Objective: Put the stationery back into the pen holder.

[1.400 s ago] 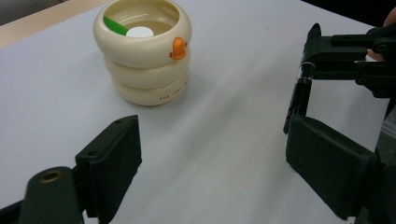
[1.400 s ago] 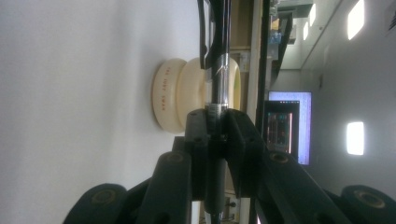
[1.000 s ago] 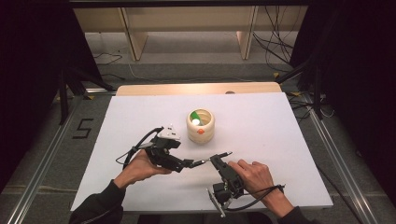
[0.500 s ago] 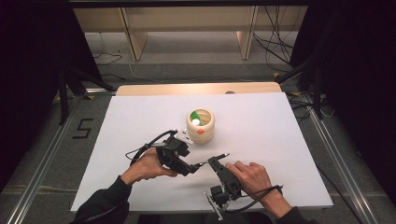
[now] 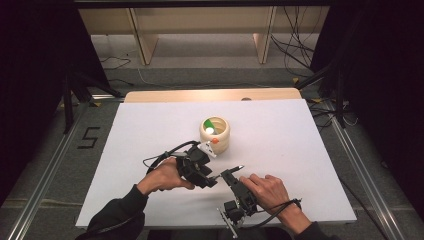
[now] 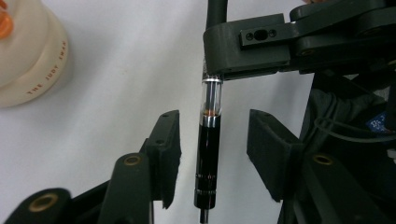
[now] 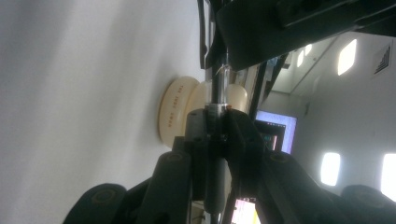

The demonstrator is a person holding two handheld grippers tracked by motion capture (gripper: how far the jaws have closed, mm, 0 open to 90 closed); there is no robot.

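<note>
Right gripper (image 7: 210, 135): jaws clamped on a pen (image 6: 208, 154), black barrel with a clear section. Left gripper (image 6: 212, 154): jaws spread wide either side of the barrel, not touching. Pen held over the table's (image 5: 310, 150) 6 o'clock edge. Likely light, stiff, slick; grip the black mid-barrel. Cream cup (image 5: 216, 134) at 12 o'clock.

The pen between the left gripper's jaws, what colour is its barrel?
Black, with silver rings and a clear section near the top; the pen shows best in the left gripper view.
</note>
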